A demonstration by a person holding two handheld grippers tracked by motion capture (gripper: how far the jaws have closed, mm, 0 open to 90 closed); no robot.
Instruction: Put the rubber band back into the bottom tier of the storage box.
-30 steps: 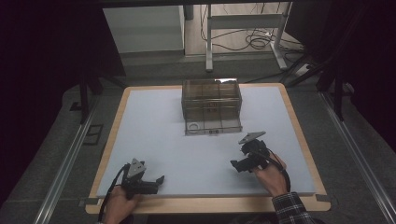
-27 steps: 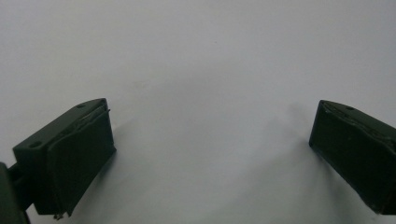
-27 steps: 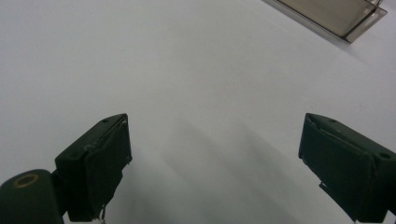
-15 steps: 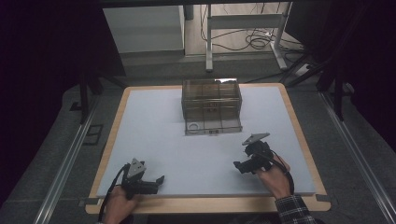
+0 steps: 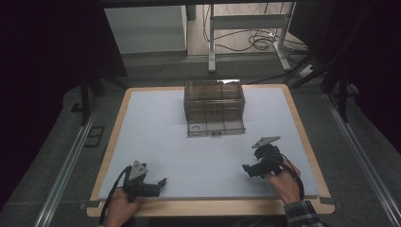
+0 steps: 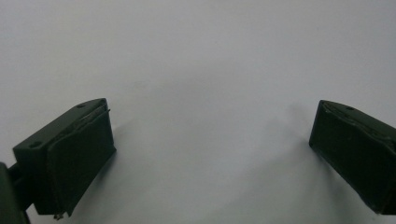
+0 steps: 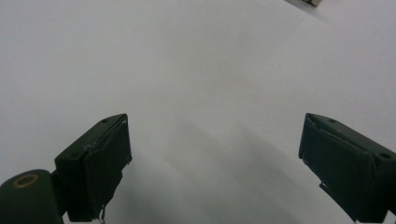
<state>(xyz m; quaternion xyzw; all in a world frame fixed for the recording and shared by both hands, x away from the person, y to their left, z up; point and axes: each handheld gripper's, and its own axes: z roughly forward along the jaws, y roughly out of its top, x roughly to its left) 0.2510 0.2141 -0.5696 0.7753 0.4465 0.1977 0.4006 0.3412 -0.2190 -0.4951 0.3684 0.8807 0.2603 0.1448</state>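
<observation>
The clear drawer box (image 5: pixel 213 108) sits far from both wide-open, empty grippers; the right gripper (image 5: pixel 249 170) is nearer than the left gripper (image 5: pixel 160 184).

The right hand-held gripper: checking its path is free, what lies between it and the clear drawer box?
Only bare white tabletop, in the high view, between right hand-held gripper and clear drawer box.

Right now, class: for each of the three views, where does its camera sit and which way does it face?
High view: above the person's side, facing forward and down on the table, the clear drawer box, both hands and grippers.
Left gripper view: rides the left gripper, facing the bare tabletop between open jaws.
Right gripper view: rides the right gripper, likewise.
Shared: the same pale tabletop.
</observation>
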